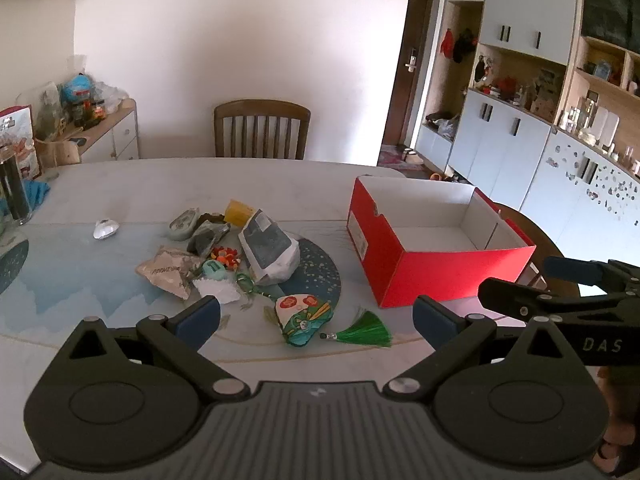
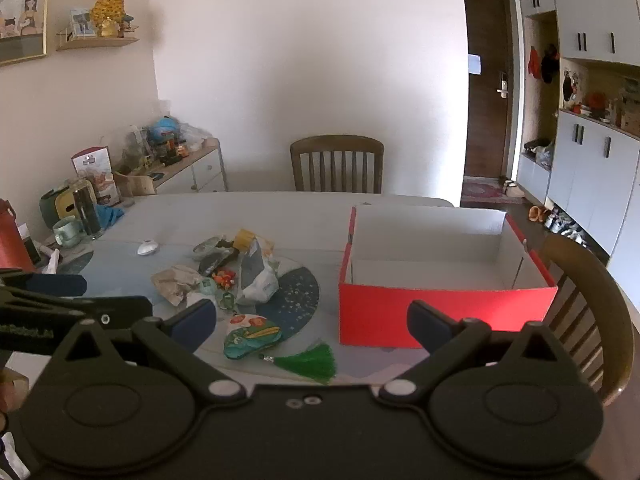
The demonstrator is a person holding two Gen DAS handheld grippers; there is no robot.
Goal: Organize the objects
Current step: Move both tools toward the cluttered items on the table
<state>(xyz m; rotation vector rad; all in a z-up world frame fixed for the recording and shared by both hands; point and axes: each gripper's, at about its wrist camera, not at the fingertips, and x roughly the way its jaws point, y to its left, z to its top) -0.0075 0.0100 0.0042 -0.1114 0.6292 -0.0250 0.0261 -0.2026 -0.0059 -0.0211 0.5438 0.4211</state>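
Note:
A heap of small objects lies mid-table: a grey-and-white pouch (image 1: 269, 249) (image 2: 256, 276), a crumpled foil packet (image 1: 170, 270) (image 2: 176, 278), a yellow block (image 1: 239, 211), orange bits (image 1: 226, 258), a painted sachet (image 1: 304, 319) (image 2: 250, 337) with a green tassel (image 1: 365, 331) (image 2: 310, 362). An empty red box (image 1: 434, 270) (image 2: 440, 308) stands to the right. My left gripper (image 1: 316, 320) hovers open above the near table edge, nothing between its fingers. My right gripper (image 2: 312, 322) is also open and empty, in front of the sachet and box.
A white shell-like object (image 1: 105, 229) (image 2: 147, 247) lies apart to the left. Bottles, a mug (image 2: 66, 232) and a dark glass (image 2: 86, 210) crowd the table's left end. Wooden chairs stand at the far side (image 1: 262, 128) and at the right (image 2: 588, 304). Cabinets line the right wall.

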